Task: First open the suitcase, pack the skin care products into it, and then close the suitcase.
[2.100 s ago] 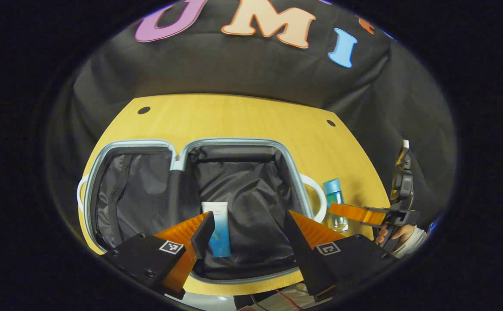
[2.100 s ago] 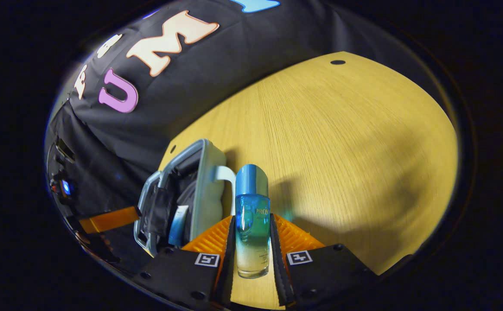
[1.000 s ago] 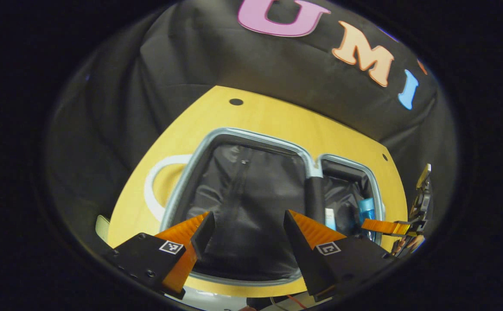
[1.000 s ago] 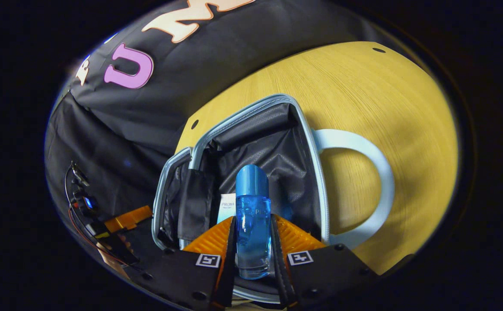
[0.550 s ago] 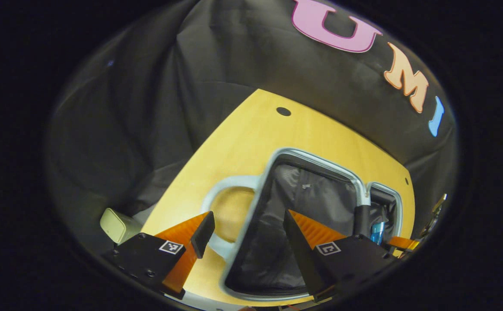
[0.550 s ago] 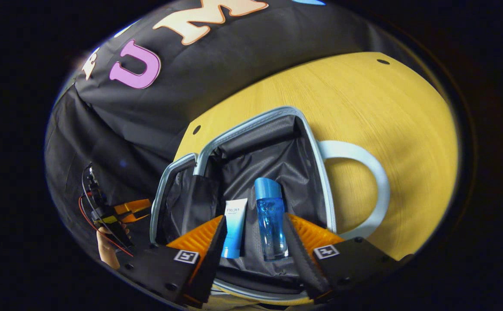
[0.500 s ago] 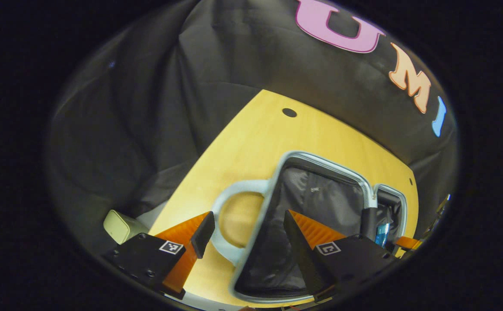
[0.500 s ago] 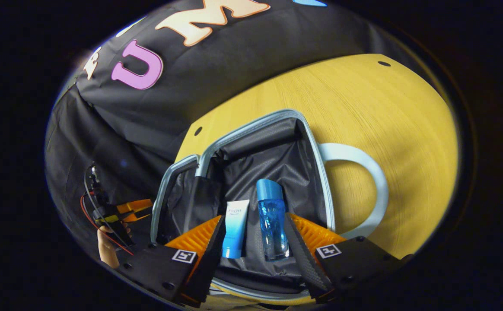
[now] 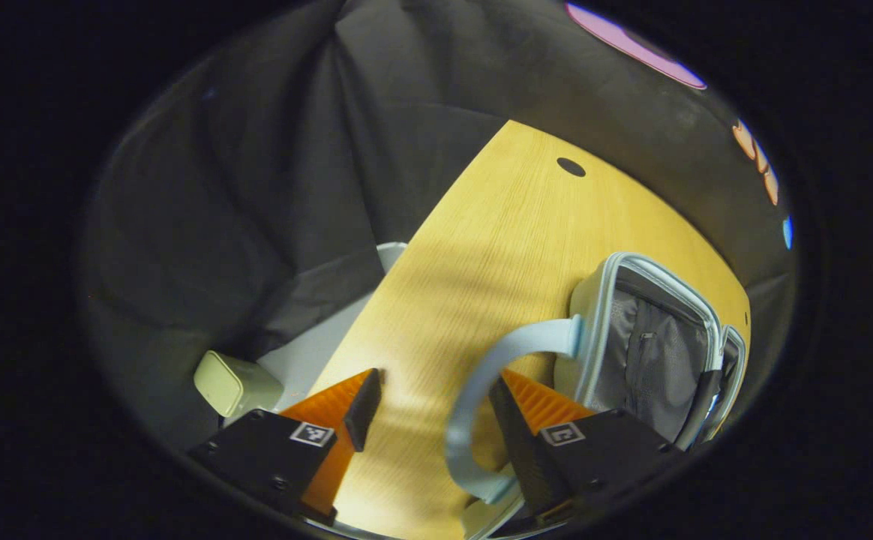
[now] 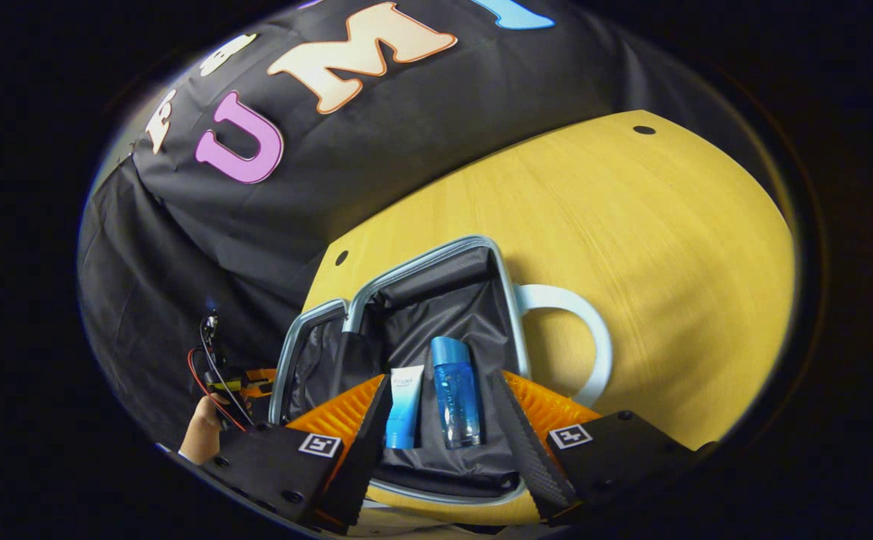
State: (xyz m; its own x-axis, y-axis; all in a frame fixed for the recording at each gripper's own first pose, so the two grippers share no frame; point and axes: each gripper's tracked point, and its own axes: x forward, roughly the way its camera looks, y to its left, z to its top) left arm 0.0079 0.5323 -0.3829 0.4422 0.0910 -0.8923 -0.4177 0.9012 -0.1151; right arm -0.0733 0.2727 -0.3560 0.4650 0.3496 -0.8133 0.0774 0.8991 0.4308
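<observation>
In the right gripper view, the right gripper [image 10: 436,442] hangs with its ridged fingers spread wide and nothing between them, just above the near edge of the open suitcase [image 10: 508,300]. Framed between those fingers, two skin care products lie side by side on the crinkled black fabric lining: a soft white-to-blue tube [image 10: 403,409] with its cap toward the camera, and just to its right a clear blue glass bottle [image 10: 455,394] with a rounded blue cap pointing away. The case is a small hard shell with a pale grey-blue zipper rim; its two halves lie flat and joined by a dark fabric hinge strip, and both products sit in the half nearer this gripper. A smooth white loop handle [image 10: 583,349] curves out from that half onto the wood-grain table [image 10: 669,247]. Farther off at the left, a hand [image 10: 200,435] holds the other gripper, with red and black wires trailing above it. In the left gripper view, the left gripper [image 9: 429,409] also stands open and empty, low over the table [image 9: 481,247], and the other loop handle [image 9: 481,390] arcs up between its fingers, seemingly close to the right-hand finger, though contact is hard to judge. Beyond it the lid half [image 9: 654,352] shows its grey lining with a zipped pocket. Off the table edge sits a pale rounded box [image 9: 235,384].
</observation>
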